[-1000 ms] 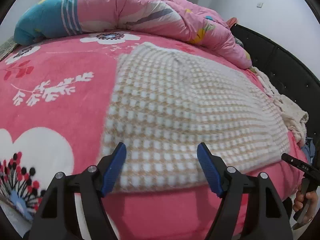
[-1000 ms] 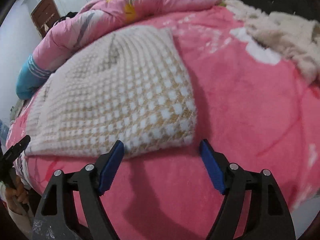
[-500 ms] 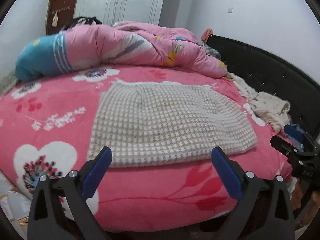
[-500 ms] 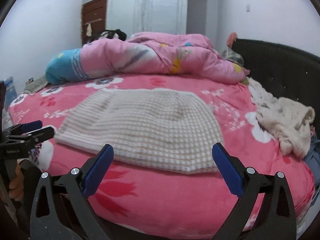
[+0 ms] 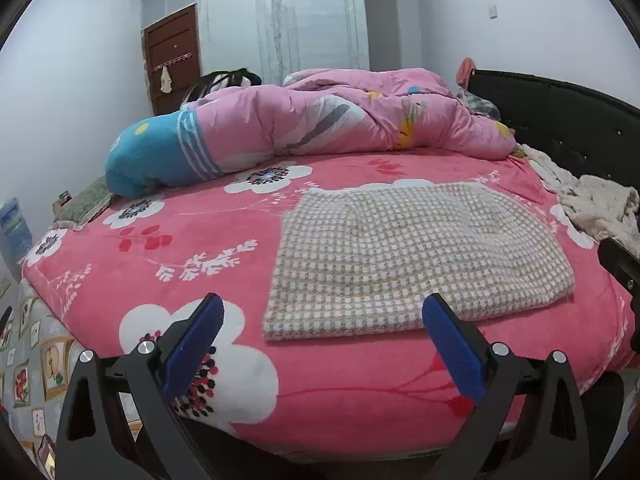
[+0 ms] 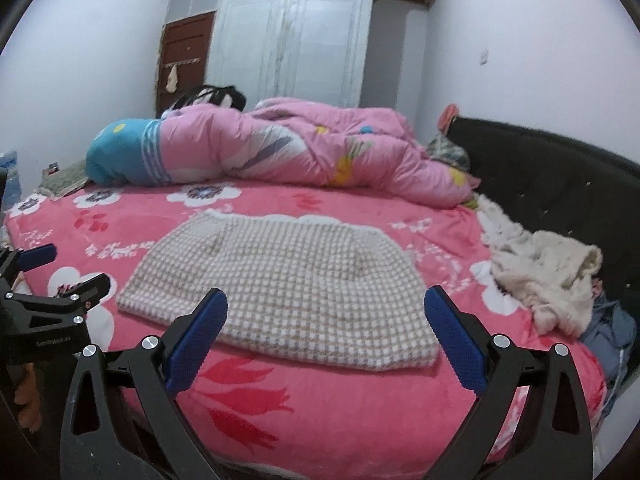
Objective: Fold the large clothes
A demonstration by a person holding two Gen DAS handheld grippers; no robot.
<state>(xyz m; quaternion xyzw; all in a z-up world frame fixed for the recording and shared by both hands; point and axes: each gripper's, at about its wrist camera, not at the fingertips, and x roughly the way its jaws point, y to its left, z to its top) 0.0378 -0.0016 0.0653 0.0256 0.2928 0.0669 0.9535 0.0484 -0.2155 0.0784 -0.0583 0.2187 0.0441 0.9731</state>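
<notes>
On the pink floral bedspread (image 5: 200,240), the checked knit garment (image 5: 416,256) is laid flat and folded into a rough rectangle, its near edge close to the bed's front edge. No container is seen in either view. Both grippers are held apart from the garment, just off the near side of the bed. The left gripper (image 5: 322,338) is spread wide with nothing between its blue pads (image 5: 194,340); its jaws have just been opening. The right gripper (image 6: 326,334) is likewise released and empty, its jaws also having just been opened.

A rolled pink quilt (image 5: 340,120) is seen along the far side, a cream fleece heap (image 6: 544,268) by the black headboard (image 6: 560,184). Only in the right wrist view are the left gripper's body and a hand (image 6: 28,396) shown at the left edge, and a blue-grey cloth (image 6: 612,332) beside the heap.
</notes>
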